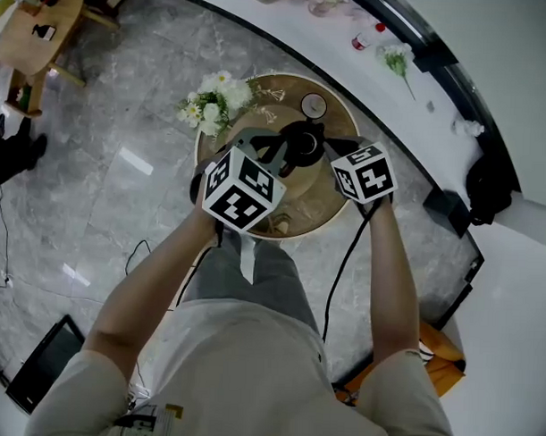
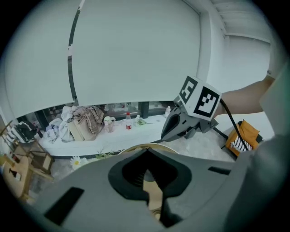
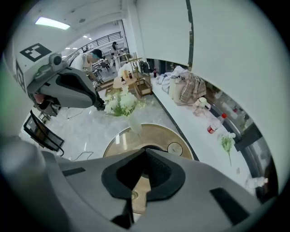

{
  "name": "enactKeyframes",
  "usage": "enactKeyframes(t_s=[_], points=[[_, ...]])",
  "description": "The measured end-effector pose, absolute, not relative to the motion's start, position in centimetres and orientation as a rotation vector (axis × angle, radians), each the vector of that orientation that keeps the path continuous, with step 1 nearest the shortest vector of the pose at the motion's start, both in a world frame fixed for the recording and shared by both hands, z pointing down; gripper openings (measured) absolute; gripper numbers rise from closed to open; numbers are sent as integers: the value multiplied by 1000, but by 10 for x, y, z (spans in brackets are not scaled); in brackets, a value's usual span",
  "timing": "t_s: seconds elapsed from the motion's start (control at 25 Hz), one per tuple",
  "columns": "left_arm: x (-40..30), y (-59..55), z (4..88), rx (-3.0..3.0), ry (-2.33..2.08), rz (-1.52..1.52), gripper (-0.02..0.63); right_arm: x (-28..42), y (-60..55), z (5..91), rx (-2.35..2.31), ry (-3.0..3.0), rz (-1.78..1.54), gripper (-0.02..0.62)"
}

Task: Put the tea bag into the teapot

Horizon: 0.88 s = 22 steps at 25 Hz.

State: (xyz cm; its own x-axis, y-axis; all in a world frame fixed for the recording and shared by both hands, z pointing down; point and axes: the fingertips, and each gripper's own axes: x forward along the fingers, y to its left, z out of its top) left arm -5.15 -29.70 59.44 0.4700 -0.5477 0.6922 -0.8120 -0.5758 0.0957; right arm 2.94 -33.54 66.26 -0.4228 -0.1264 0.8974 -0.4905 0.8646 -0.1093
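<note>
A black teapot (image 1: 304, 142) stands in the middle of a round wooden table (image 1: 331, 210), partly hidden by both grippers. My left gripper (image 1: 273, 153) hovers over its left side, my right gripper (image 1: 333, 152) over its right side. In the left gripper view the left gripper (image 2: 147, 151) has its tips together, with only table wood showing behind the hollow of the pads. The right gripper (image 3: 145, 150) is shut too, and the teapot's dark rim (image 3: 154, 148) sits just beyond its tips. No tea bag shows in any view.
A vase of white flowers (image 1: 214, 101) stands at the table's left rim, and a small round disc (image 1: 314, 105) lies at the far edge. A small pale round object (image 1: 280, 224) sits near the front edge. A white counter (image 1: 368, 55) with bottles curves behind.
</note>
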Motion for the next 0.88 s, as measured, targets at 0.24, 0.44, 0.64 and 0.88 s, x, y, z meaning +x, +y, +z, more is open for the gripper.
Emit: enactKeyframes(t_s=[0.24, 0.44, 0.64, 0.88], points=[[-62, -307, 545, 2337, -1220, 817, 8, 36, -331, 605, 518, -2048, 387, 8], [-67, -308, 509, 2377, -1275, 803, 8, 38, -332, 550, 595, -2119, 371, 6], [-73, -307, 477, 2387, -1328, 764, 8, 43, -336, 492, 690, -2207, 325, 6], [-87, -307, 428, 2399, -1393, 706, 8, 39, -330, 418, 814, -2296, 170, 6]])
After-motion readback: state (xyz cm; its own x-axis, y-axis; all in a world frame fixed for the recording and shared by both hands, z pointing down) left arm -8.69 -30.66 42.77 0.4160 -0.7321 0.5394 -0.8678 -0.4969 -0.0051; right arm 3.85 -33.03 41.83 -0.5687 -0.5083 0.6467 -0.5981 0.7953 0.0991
